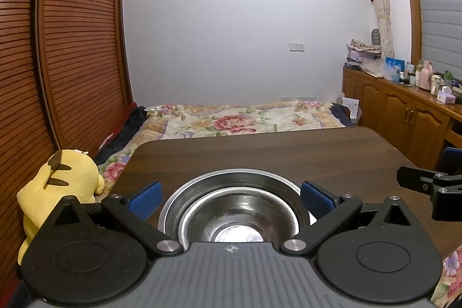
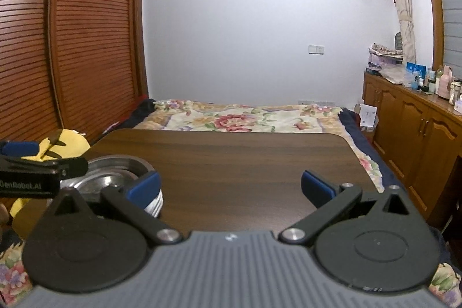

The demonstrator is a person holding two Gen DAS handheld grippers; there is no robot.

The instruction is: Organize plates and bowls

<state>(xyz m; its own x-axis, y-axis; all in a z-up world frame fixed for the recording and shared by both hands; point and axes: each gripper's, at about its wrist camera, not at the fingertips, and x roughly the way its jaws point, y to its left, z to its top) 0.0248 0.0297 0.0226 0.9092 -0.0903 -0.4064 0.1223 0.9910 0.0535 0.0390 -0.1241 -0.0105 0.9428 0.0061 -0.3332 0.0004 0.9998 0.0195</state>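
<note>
**Steel bowls nested on a dark wooden table, both grippers spread wide**

At the far left stands a louvred wooden wardrobe (image 1: 72, 48), its slats running in fine horizontal ridges. Below it sits a yellow plush toy (image 1: 63, 184) — soft, rounded, with dark stripes on its back — just off the table's left edge.

The left gripper (image 1: 231, 197) has its blue ribbed pads (image 1: 145, 197) set far apart, holding nothing. Between them lie the steel bowls (image 1: 234, 210): a smaller polished bowl nested inside a wider one, both round and mirror-bright, resting on the dark wood-grain table (image 1: 274, 152) near its front left part. The bowls' near rim is cut off by the gripper's grey ribbed body. Whether anything lies beneath them is hard to tell, though the right wrist view shows pale stacked edges (image 2: 154, 207) under the metal rim.

In that right wrist view the bowls (image 2: 115, 175) sit left of the right gripper (image 2: 231, 186) and partly behind its left finger. Its pads are likewise wide apart over bare tabletop, gripping nothing.

Beyond the table lies a bed with a floral quilt (image 1: 231, 120). At the right runs a row of arched-panel wooden cabinets (image 1: 404, 111) — their top crowded with bottles and boxes too small to identify.
</note>
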